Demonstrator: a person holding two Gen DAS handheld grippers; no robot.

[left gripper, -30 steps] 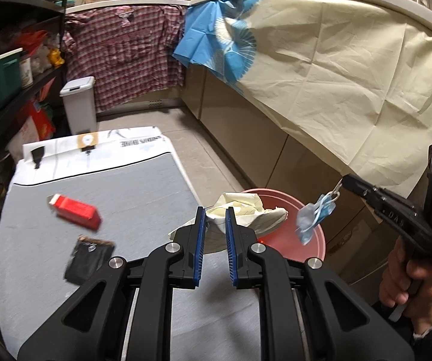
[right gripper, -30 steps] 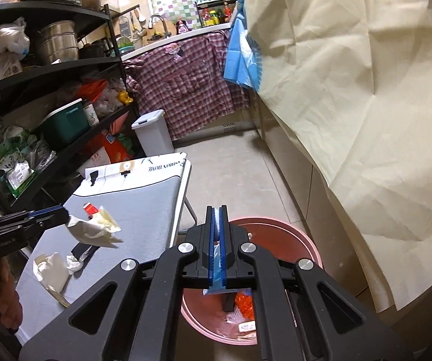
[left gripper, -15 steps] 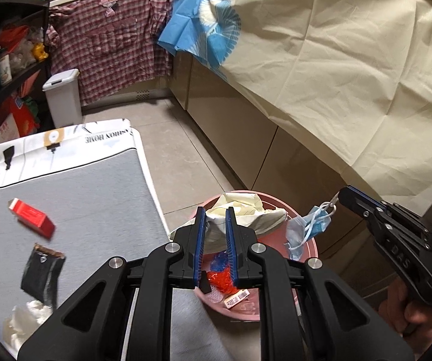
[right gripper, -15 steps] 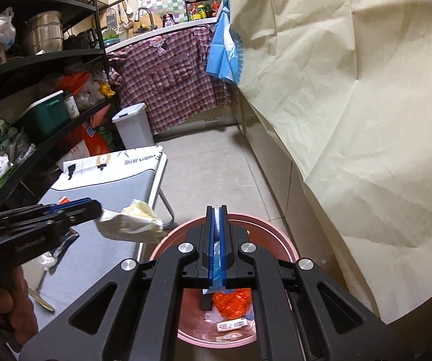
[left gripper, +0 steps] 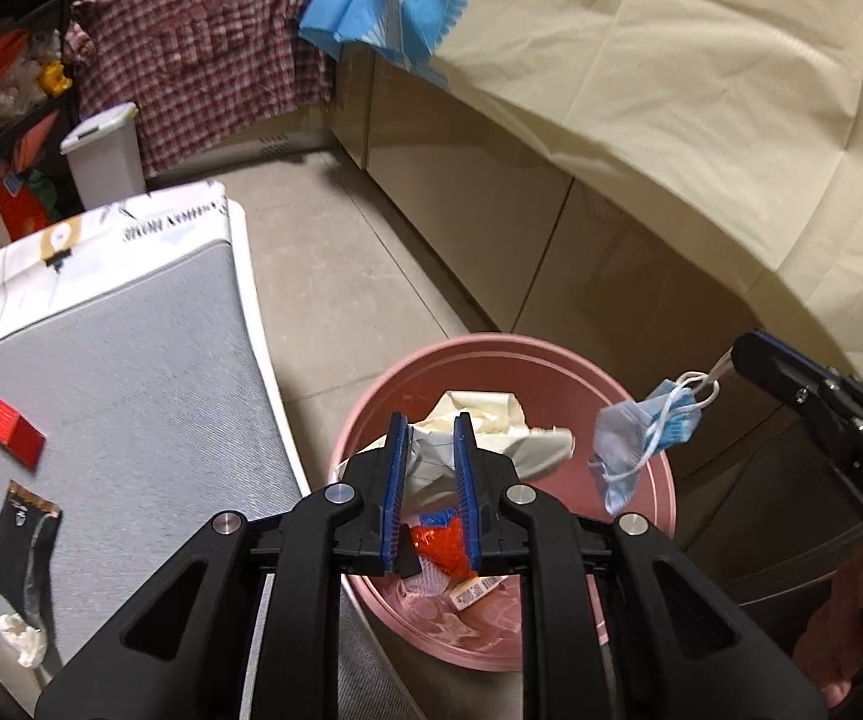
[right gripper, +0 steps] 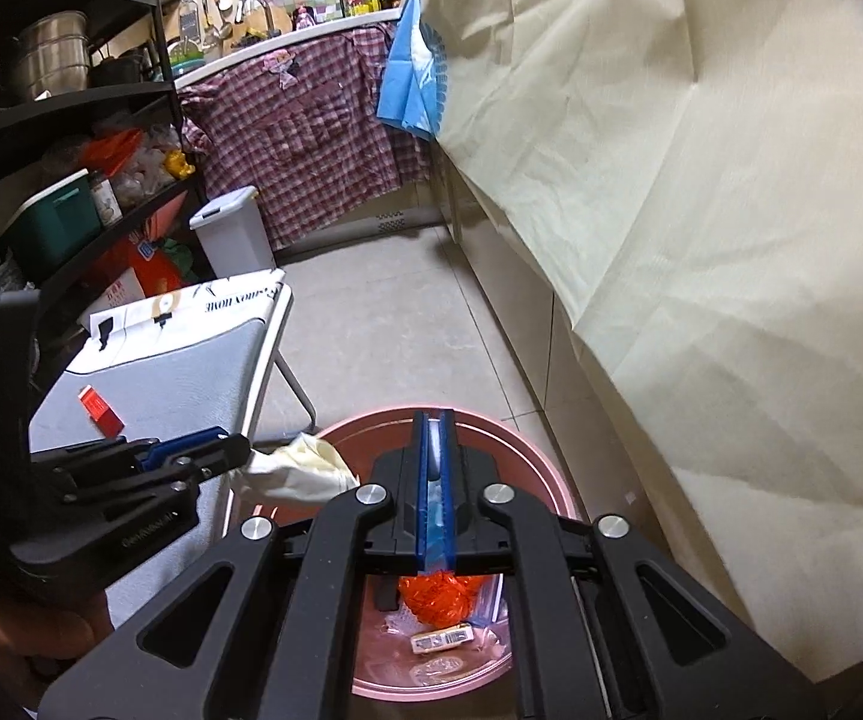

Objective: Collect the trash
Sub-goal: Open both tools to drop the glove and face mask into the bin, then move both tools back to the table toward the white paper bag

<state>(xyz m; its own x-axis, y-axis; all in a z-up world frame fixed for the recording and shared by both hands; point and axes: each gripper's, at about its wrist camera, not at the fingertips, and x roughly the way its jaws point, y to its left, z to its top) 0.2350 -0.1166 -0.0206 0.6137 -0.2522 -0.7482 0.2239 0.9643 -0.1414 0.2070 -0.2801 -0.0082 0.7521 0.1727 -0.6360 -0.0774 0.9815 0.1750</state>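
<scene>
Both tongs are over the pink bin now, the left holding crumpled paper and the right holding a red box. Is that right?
Not quite. The right tongs hold a blue face mask by its ear loops, as the left wrist view shows. The red box lies on the grey table. The left tongs do hold crumpled paper over the pink bin.

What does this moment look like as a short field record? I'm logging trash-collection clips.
left tongs: shut on crumpled cream paper wad, above bin
right tongs: shut on blue surgical face mask, hanging by its loops over bin rim
round pink plastic bin: on floor, holds orange mesh and labelled scrap
grey padded table: carries red box, black wrapper, white tissue
</scene>
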